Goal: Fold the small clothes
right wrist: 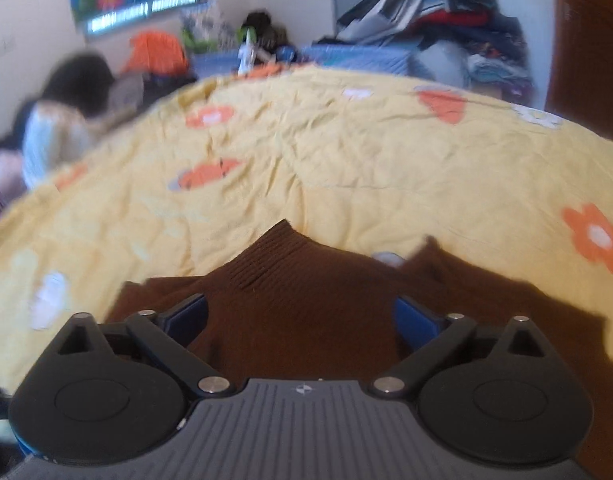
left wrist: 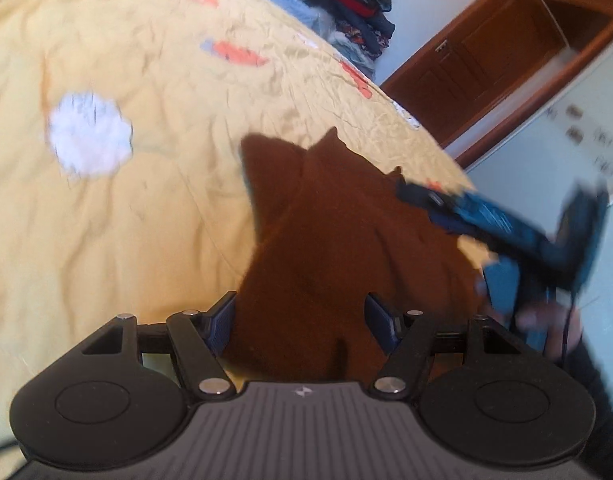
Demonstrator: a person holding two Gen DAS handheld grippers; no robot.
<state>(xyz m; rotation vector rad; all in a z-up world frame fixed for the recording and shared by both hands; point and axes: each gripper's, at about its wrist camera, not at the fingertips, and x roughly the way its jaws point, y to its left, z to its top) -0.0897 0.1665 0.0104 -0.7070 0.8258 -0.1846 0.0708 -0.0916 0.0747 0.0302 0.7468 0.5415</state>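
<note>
A small brown knitted garment lies partly lifted over the yellow flowered bedspread. My left gripper has its blue pads wide apart with brown cloth bunched between them; whether it grips is unclear. The right gripper, blue and blurred, shows at the garment's right edge. In the right wrist view the brown garment with its ribbed hem fills the space between my right gripper's spread fingers, above the bedspread.
A pile of folded clothes stands at the far end of the bed, also in the right wrist view. A brown wooden door is to the right. A person sits at the bed's far left side.
</note>
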